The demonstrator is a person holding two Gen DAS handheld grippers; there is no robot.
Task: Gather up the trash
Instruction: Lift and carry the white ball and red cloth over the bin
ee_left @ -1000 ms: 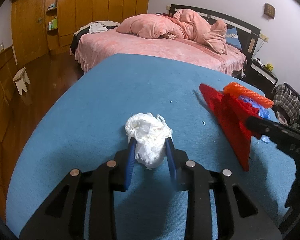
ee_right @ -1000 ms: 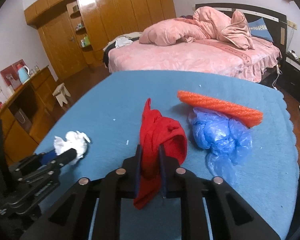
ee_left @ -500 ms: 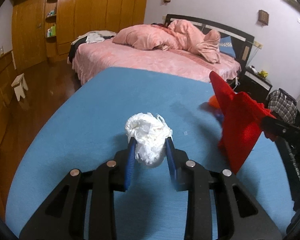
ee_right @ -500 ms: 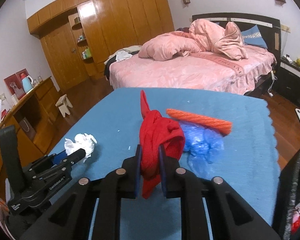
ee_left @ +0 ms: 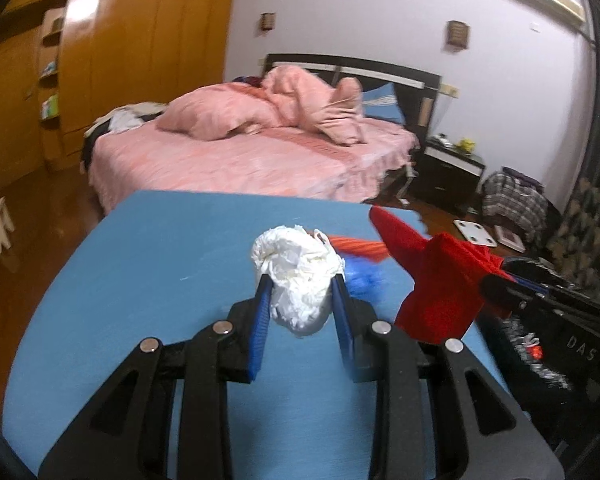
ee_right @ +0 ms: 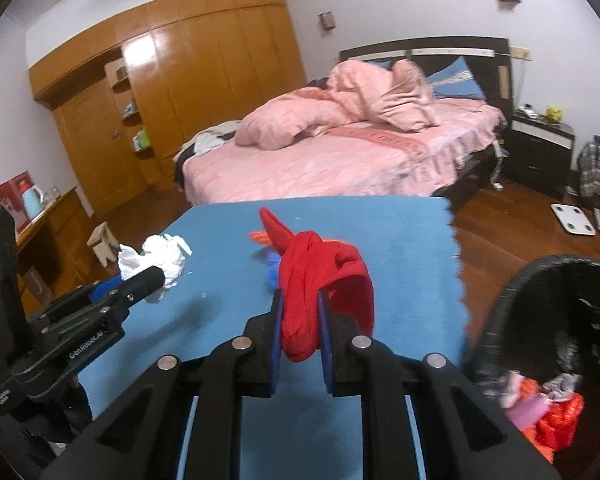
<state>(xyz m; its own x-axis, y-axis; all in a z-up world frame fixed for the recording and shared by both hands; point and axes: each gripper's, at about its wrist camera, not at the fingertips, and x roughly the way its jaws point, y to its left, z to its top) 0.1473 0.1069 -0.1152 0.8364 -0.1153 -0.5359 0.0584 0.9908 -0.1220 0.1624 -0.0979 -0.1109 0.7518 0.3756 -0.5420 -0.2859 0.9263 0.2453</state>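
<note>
My left gripper point(ee_left: 300, 284) is shut on a crumpled white tissue wad point(ee_left: 296, 272) and holds it above the blue table point(ee_left: 160, 248). It also shows in the right wrist view point(ee_right: 156, 260). My right gripper point(ee_right: 300, 296) is shut on a red cloth point(ee_right: 320, 276), lifted above the table; the cloth shows in the left wrist view point(ee_left: 436, 276) too. An orange foam net point(ee_left: 356, 246) and a blue plastic bag point(ee_left: 366, 278) lie on the table behind, partly hidden. A black trash bin point(ee_right: 548, 320) with trash inside stands off the table's right edge.
A pink bed point(ee_right: 340, 160) stands beyond the table. A wooden wardrobe point(ee_right: 180, 100) lines the left wall. A small stool point(ee_right: 106, 240) sits on the wood floor at left, a white scale point(ee_right: 572, 218) and a nightstand point(ee_right: 540, 148) at right.
Both grippers rose higher with their loads and the views tilted up. The right gripper moved right, bringing the black bin into view. The foam net and blue bag stayed on the table.
</note>
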